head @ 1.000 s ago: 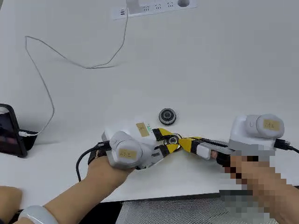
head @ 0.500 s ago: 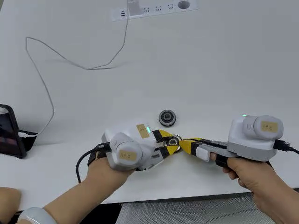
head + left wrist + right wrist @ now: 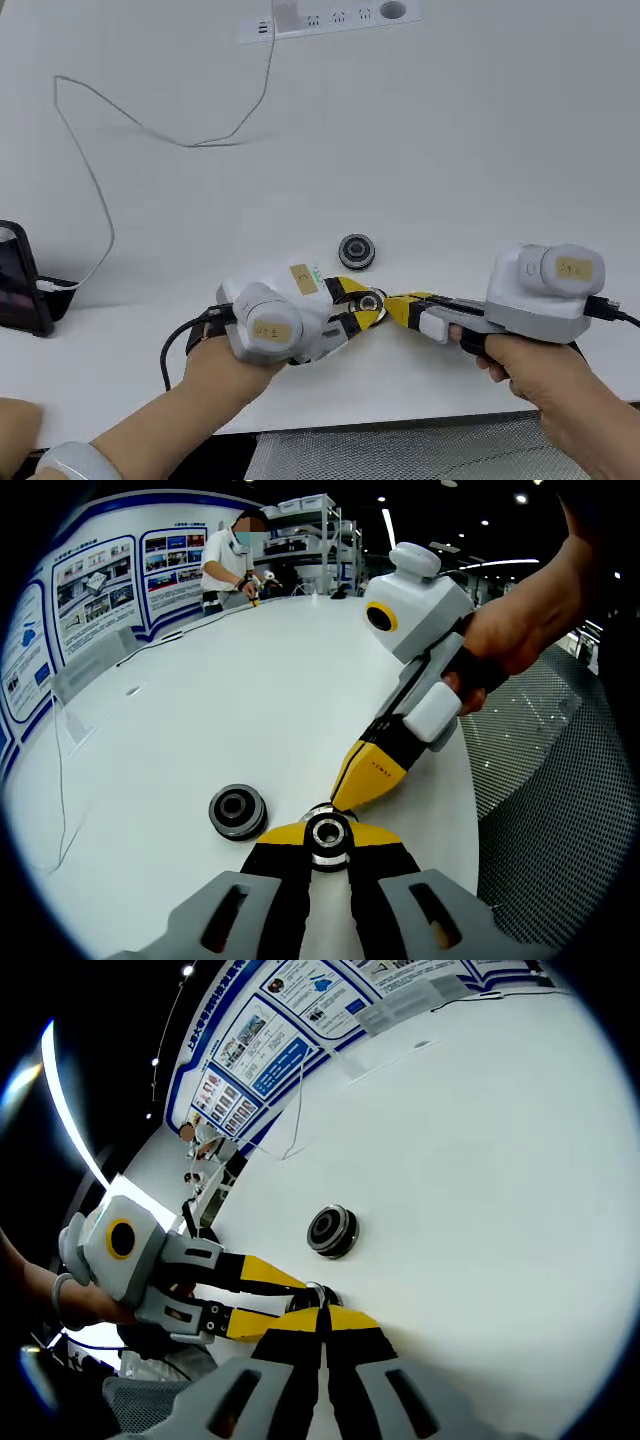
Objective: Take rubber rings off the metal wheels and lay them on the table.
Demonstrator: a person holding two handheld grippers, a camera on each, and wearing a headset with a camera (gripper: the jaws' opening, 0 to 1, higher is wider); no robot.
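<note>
A small metal wheel [image 3: 328, 835] with a dark rubber ring is clamped between the yellow jaws of my left gripper [image 3: 328, 830], just above the table. In the head view the same wheel [image 3: 371, 300] sits between my left gripper [image 3: 364, 304] and my right gripper [image 3: 391, 303]. The right gripper [image 3: 321, 1314] has its jaws together, tips against the held wheel's rim [image 3: 311, 1291]. Whether they pinch the ring I cannot tell. A second wheel [image 3: 357, 250] with its black ring lies flat on the table behind the grippers [image 3: 238, 811] [image 3: 331, 1230].
A white power strip [image 3: 330, 15] lies at the table's far edge, and a grey cable [image 3: 90, 170] runs from it to a black device [image 3: 20, 290] at the left. The table's front edge [image 3: 400, 415] is close below the hands. A person [image 3: 228, 565] stands far off.
Both grippers stay together at the held wheel; the right hand has shifted only slightly. The second wheel has not moved.
</note>
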